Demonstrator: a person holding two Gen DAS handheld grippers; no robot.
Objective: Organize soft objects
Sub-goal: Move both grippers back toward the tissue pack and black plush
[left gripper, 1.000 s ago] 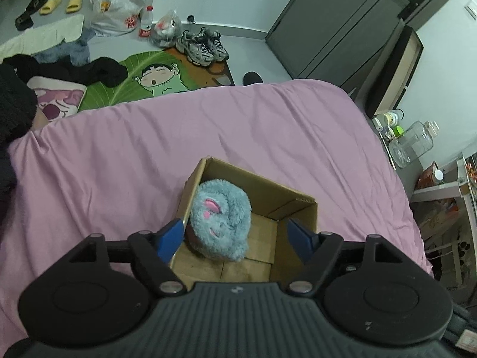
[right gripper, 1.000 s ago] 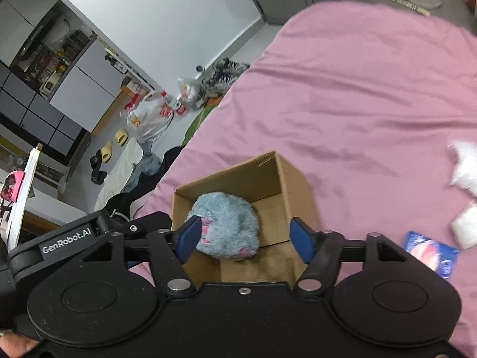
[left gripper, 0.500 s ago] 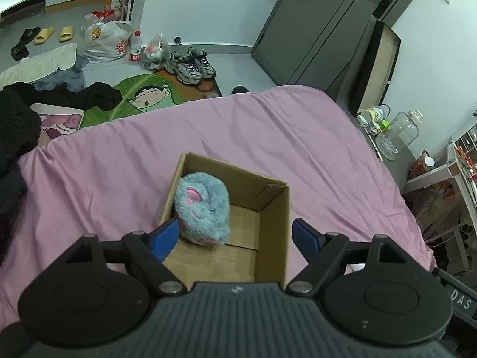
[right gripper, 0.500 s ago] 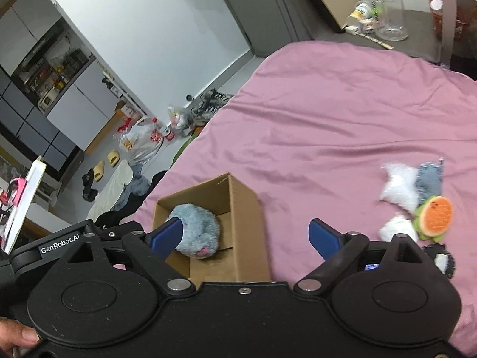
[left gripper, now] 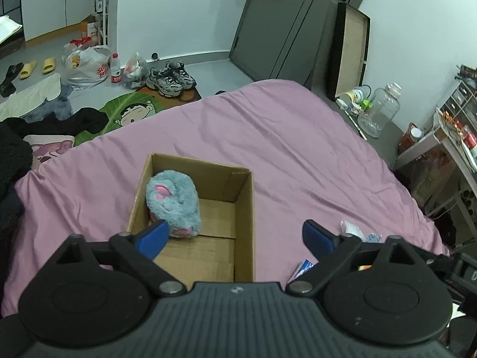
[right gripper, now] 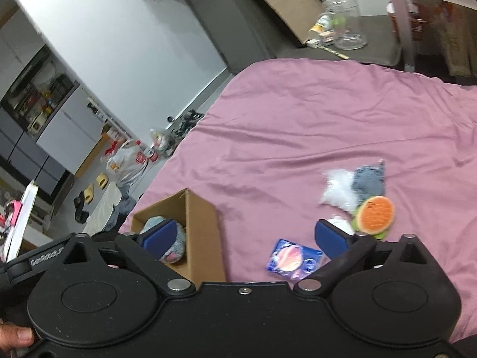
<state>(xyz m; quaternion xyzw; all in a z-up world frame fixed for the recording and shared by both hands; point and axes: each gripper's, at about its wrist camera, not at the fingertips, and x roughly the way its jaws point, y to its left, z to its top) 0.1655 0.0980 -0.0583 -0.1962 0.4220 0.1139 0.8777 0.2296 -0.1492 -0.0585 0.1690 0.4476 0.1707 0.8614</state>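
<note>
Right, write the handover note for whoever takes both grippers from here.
Left gripper: open, empty, above the near end of the box.
Right gripper: open, empty, over the sheet between the box and the loose pile.
Brown cardboard box sits on the pink bedsheet; the fluffy grey-blue plush with pink patches is inside it, done.
Left to box, to the right of the box on the sheet: round orange-and-green plush, white fluffy piece, grey-blue fabric piece, blue-and-pink flat packet.
</note>
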